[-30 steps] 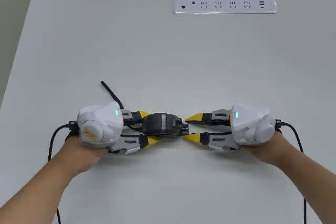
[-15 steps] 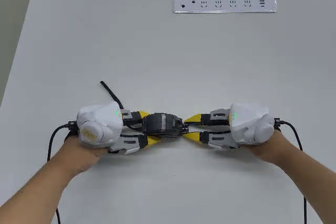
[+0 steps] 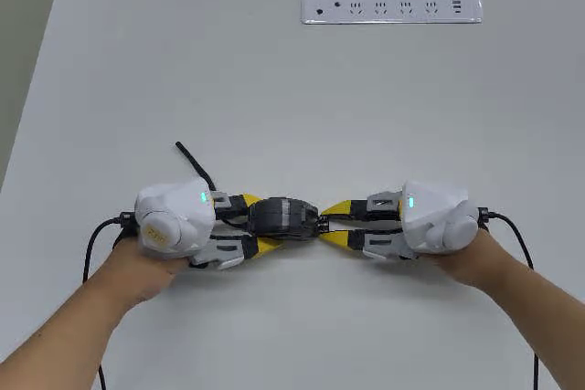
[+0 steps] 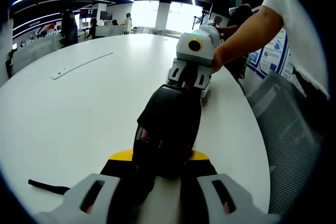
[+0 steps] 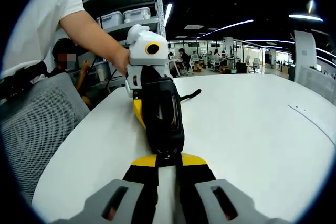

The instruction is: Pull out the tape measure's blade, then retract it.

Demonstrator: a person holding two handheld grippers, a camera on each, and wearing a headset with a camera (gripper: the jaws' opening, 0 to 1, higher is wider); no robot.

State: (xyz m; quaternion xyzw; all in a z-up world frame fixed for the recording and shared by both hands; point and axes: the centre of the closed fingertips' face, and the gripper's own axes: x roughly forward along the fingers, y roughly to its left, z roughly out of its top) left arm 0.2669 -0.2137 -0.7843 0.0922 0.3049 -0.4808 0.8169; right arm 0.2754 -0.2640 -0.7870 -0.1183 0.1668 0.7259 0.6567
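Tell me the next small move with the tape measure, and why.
Probably draw the right tongs slowly and straight away from the dark grey plastic tape measure case. Their yellow tips seem to pinch the blade's end at the case's mouth. The left tongs clamp the case, and no blade is out yet.

Table (image 3: pixel 274 89) surface is unobstructed from the power strip (image 3: pixel 390 9) at the far edge to the tape measure (image 3: pixel 283 216) near the near edge. A black strap (image 3: pixel 192 162) lies toward the left edge.

Bright, even overhead light; fisheye-warped edges.
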